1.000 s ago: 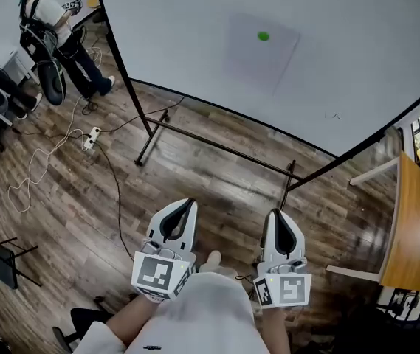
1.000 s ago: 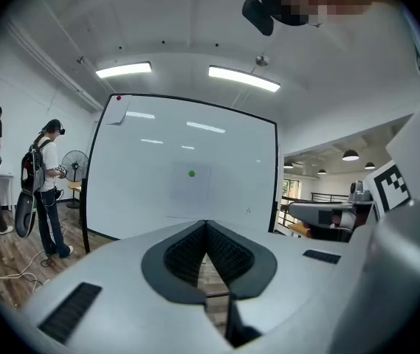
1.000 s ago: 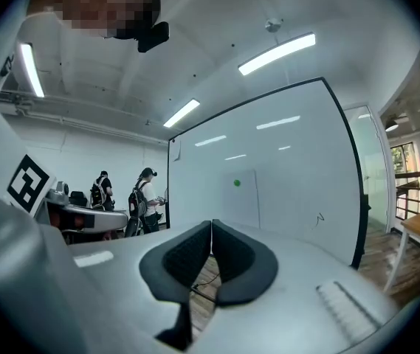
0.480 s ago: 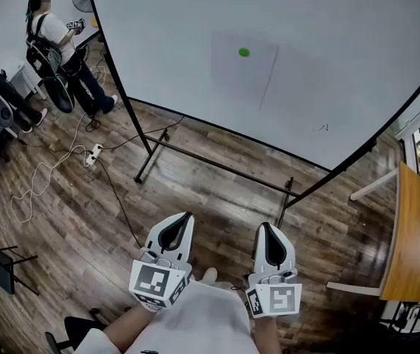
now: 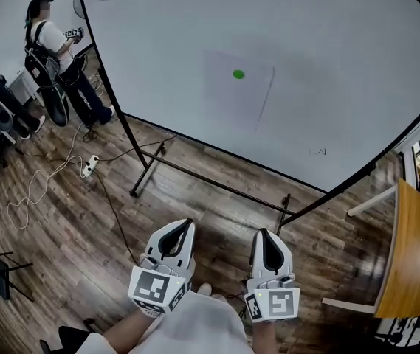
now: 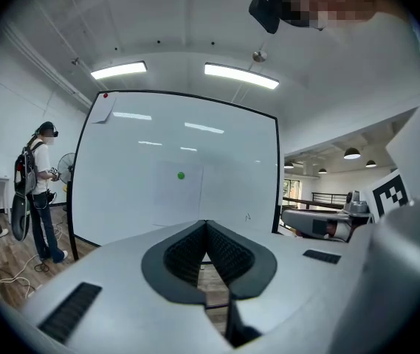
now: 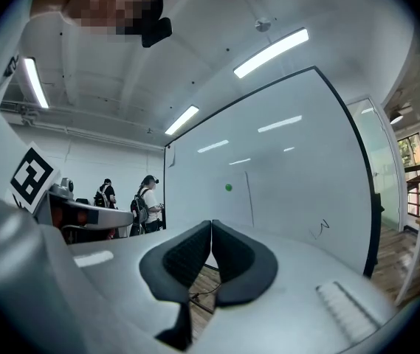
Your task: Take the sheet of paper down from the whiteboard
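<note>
A white sheet of paper (image 5: 238, 91) hangs on the whiteboard (image 5: 328, 65), pinned by a green round magnet (image 5: 238, 74). The sheet (image 6: 178, 199) and the magnet (image 6: 181, 175) also show in the left gripper view, and the sheet (image 7: 235, 201) and the magnet (image 7: 229, 187) in the right gripper view. My left gripper (image 5: 188, 224) and my right gripper (image 5: 260, 233) are held side by side low in the head view, well short of the board. Both are shut with nothing between the jaws, tips touching.
The whiteboard stands on a black metal frame (image 5: 195, 177) on a wooden floor. A person (image 5: 54, 50) stands at the far left near cables (image 5: 43, 183) and a power strip (image 5: 89, 165). A wooden table (image 5: 409, 257) sits at the right.
The board and the sheet have come nearer and lower in the head view as I move towards them. Both grippers stay shut and side by side.
</note>
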A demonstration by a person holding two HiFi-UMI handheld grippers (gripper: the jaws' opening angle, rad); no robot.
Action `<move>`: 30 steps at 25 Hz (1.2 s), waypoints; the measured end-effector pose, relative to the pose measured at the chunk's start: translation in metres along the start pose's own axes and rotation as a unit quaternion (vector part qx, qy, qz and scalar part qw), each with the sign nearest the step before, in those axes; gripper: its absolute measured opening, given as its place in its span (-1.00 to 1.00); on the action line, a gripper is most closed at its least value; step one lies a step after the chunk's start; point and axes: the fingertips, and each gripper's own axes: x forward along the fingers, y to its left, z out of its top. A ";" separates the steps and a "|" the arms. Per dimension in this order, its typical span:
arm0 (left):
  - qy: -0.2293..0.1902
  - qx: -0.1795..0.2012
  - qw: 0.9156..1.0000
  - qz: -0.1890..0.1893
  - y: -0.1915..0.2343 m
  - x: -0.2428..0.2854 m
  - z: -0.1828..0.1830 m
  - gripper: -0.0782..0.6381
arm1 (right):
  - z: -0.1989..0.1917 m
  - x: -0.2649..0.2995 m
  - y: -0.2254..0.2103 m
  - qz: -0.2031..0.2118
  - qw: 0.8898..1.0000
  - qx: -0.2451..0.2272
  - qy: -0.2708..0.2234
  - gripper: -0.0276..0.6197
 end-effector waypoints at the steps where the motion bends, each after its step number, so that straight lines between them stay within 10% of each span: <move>1: -0.002 0.001 1.000 -0.004 0.003 0.010 0.003 -0.76 | 0.000 0.009 -0.002 0.000 1.000 -0.002 -0.001 -0.91; 30: 0.007 -0.004 0.993 -0.115 0.106 0.264 0.064 -0.76 | 0.042 0.251 -0.102 -0.089 0.995 -0.024 -0.023 -0.91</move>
